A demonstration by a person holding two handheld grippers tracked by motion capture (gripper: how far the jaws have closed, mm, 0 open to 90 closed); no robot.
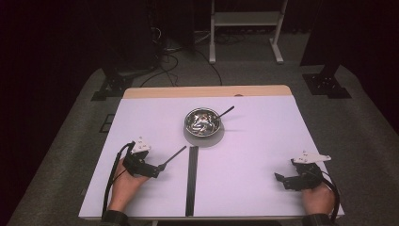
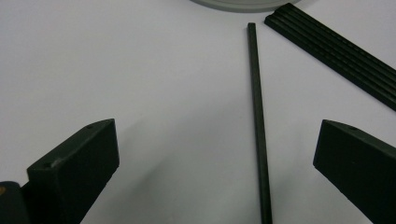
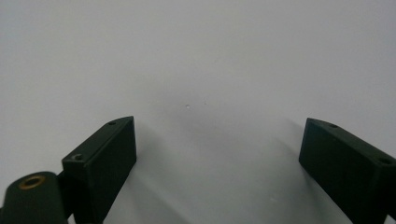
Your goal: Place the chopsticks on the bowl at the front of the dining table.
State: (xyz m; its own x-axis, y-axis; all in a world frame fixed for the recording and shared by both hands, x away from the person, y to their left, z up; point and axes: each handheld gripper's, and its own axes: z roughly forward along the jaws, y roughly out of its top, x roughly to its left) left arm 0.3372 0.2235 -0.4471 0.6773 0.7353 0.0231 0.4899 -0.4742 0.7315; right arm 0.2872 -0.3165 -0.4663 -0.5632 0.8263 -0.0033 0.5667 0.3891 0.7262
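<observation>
A thin black stick (image 2: 259, 140) lies flat on the white table (image 2: 116, 60), between the jaws of my left gripper (image 2: 217, 135) and nearer the right-hand jaw. Those jaws stand wide apart and touch nothing. From above, the stick (image 1: 173, 156) runs from my left gripper (image 1: 158, 170) toward a metal bowl (image 1: 203, 121). The bowl sits on a grey round plate (image 1: 203, 139), and a black handle (image 1: 226, 112) leans out of it. My right gripper (image 1: 281, 181) rests open at the table's near right. Bare table shows between its jaws in the right gripper view (image 3: 222, 128).
A long black ridged strip (image 1: 191, 181) lies down the middle of the table from the plate to the front edge, and the strip (image 2: 336, 53) passes just right of the stick. A wooden band (image 1: 207, 91) edges the table's far side. Stands and cables sit on the floor beyond.
</observation>
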